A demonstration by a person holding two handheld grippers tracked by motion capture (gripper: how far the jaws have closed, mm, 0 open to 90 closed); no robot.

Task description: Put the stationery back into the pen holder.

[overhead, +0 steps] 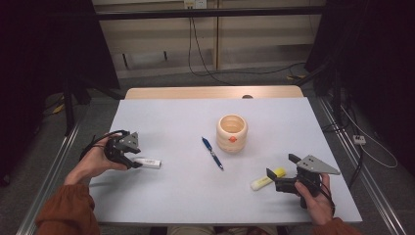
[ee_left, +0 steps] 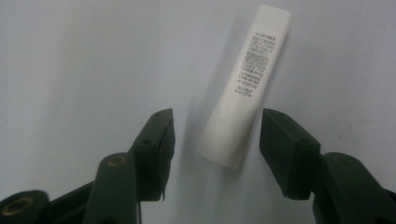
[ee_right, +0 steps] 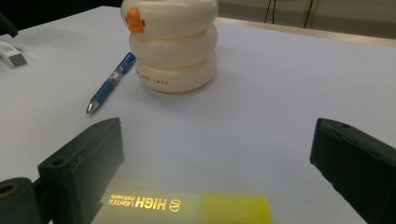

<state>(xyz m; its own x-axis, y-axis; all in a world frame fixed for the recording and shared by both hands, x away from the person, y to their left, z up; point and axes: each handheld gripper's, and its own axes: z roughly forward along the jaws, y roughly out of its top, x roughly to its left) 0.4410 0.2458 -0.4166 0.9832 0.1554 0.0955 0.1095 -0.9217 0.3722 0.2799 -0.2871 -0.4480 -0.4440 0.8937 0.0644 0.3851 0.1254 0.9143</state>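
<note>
- Straddling the white rectangular plastic tube (ee_left: 245,88) with printed label, the left gripper (ee_left: 215,149) stands half-wide, pads clear of it; no grasp is made.
- Tube lies flat on the pale blue counter (overhead: 195,191).
- Right gripper (ee_right: 217,172) stands wide over the yellow highlighter (ee_right: 187,207), not gripping.
- Cream ringed pen holder (overhead: 231,132) appears empty; blue pen (overhead: 212,152) lies beside it.
- Judgement: nothing is lifted yet.

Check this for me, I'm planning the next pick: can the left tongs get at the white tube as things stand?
Probably yes. The left tongs already straddle the near end of the white tube, pads apart from it, with bare table around.
</note>
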